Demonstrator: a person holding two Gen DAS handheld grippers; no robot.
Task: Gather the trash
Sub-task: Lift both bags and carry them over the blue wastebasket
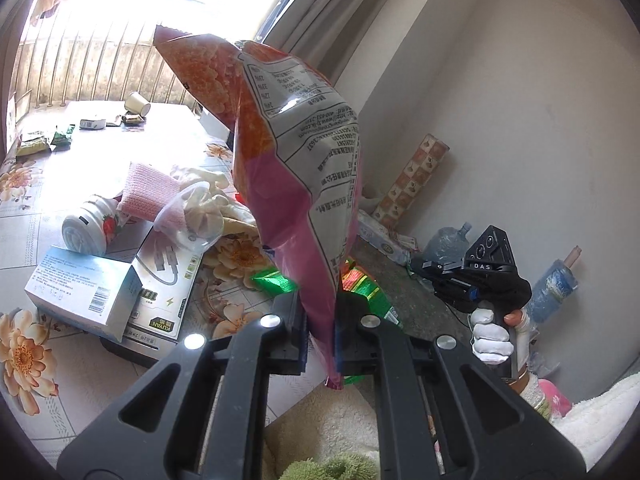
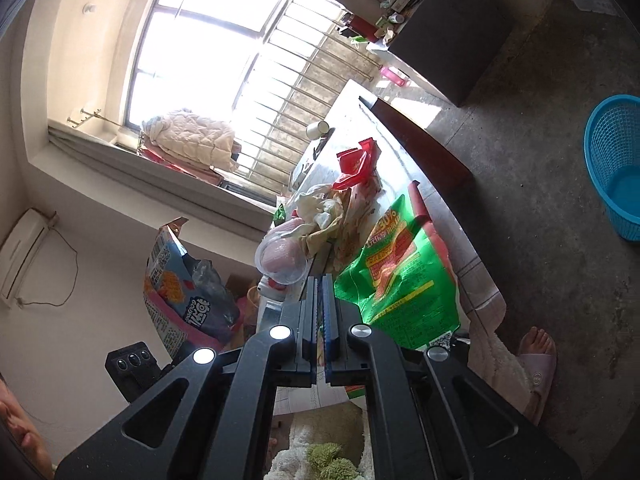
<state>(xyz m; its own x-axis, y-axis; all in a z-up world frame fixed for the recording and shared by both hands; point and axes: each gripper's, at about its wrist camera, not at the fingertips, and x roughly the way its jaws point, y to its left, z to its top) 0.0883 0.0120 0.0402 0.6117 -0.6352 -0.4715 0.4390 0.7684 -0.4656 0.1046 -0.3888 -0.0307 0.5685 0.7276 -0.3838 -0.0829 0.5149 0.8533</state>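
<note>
Left wrist view: left gripper (image 1: 320,320) pinches the bottom edge of a pink-and-orange snack bag (image 1: 288,152), which stands upright above the jaws, clear of the table (image 1: 40,216). Behind it on the flowered tablecloth: a blue-white box (image 1: 84,292) lying on a flat charger box (image 1: 168,280), a white jar (image 1: 88,228) on its side, a clear plastic cup (image 1: 192,224) w/ pink cloth (image 1: 152,192), and a paper cup (image 1: 138,103) tipped over at the far end. A gloved hand (image 1: 492,336) at right holds the other gripper's handle.

Right wrist view: right gripper (image 2: 320,320), jaws pressed together; a thin edge sits between the pads, apparently of the green wrapper (image 2: 400,280), which spreads just right of the jaws over the table's near end. A red wrapper (image 2: 356,164) lies farther along the table. The snack bag (image 2: 180,288) shows at left. A blue basket (image 2: 616,168) stands on the concrete floor, well apart from the table. A foot in a slipper (image 2: 536,364) is below right.
</note>
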